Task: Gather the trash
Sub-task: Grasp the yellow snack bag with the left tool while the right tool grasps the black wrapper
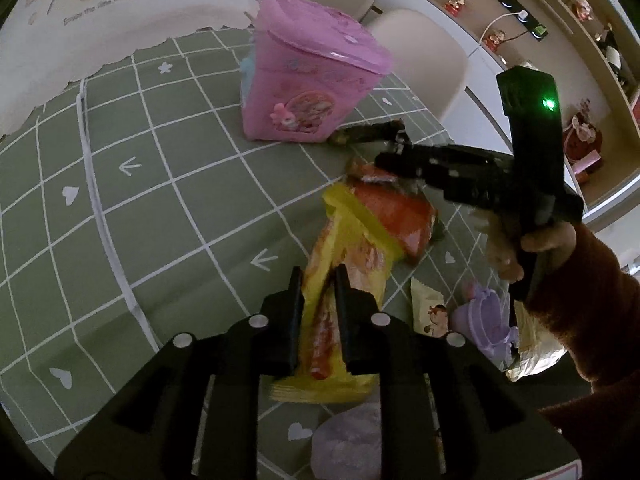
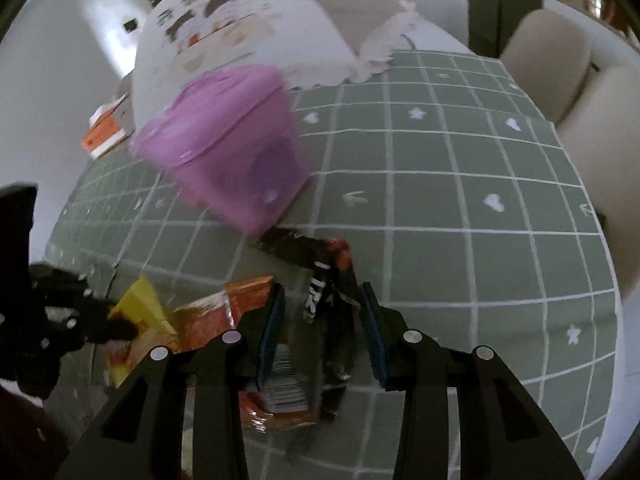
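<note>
A pink lidded bin (image 1: 308,80) (image 2: 228,148) stands on the green checked tablecloth (image 1: 160,240). In front of it lie a yellow wrapper (image 1: 352,240) (image 2: 140,304), an orange wrapper (image 1: 400,216) (image 2: 216,316) and a dark wrapper (image 1: 368,132) (image 2: 320,300). My left gripper (image 1: 319,280) (image 2: 116,326) is shut on the yellow wrapper, which runs between its fingers. My right gripper (image 2: 322,316) (image 1: 390,150) points down by the bin's base. Its jaws are half closed on the dark wrapper, above the orange one.
A cream cartoon packet (image 1: 430,312), a small purple toy (image 1: 488,320) and a lilac crumpled piece (image 1: 348,436) lie near the front. A white cable (image 1: 96,200) crosses the cloth at left. Beige chairs (image 1: 424,52) stand behind the table. A person's hand in a rust sleeve (image 1: 580,300) holds the right gripper.
</note>
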The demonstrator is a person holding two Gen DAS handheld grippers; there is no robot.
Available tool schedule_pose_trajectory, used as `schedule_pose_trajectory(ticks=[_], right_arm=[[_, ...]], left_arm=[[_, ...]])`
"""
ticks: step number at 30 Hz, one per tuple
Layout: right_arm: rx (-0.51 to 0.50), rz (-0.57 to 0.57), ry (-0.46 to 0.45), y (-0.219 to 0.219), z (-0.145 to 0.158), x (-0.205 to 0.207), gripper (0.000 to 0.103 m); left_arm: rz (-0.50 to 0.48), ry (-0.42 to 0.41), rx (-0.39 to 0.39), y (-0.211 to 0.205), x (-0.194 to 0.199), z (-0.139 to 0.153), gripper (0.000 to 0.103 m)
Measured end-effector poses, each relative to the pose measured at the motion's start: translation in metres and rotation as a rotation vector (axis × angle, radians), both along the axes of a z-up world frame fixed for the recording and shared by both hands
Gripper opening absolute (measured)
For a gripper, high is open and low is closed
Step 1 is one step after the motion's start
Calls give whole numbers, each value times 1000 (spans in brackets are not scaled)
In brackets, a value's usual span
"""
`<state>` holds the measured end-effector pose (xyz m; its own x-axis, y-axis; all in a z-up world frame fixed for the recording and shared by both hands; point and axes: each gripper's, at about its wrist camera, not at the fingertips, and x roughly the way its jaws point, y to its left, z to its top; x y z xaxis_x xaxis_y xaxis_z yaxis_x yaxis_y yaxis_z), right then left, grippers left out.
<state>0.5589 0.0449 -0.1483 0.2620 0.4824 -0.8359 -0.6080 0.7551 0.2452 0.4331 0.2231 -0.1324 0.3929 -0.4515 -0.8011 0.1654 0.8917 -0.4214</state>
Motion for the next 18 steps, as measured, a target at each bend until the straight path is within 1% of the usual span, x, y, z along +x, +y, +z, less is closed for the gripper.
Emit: schedule_pose_trajectory(ticks=[2, 4, 6, 7, 8, 10, 12, 15, 18], right_arm=[[-37, -23, -31, 2, 3, -7, 26], [-32, -52, -40, -1, 7, -10, 25], [-21, -127, -55, -11, 18, -13, 24], [-13, -161, -59, -17, 24, -15, 24], [0, -203, -62, -24, 32, -18, 20], [14, -269, -70, -37, 48, -27, 20], [23, -309, -89, -47, 64, -38, 20], [27, -355, -120, -59, 85, -57, 20], [22, -400, -155, -74, 104, -83, 20]], left_arm=[[-8, -4, 5, 0, -1, 1, 14], [-13, -8, 13, -4, 0, 3, 13], [-18, -27, 21, -5, -3, 8, 7], [-19, -44, 24, -6, -4, 13, 7], [-19, -55, 24, -5, -5, 15, 7], [-16, -79, 16, -4, -5, 23, 7], [-13, -105, 10, -4, -6, 31, 6], [-13, -144, -4, -6, -8, 47, 6], [-37, -190, -17, -14, -12, 67, 6]])
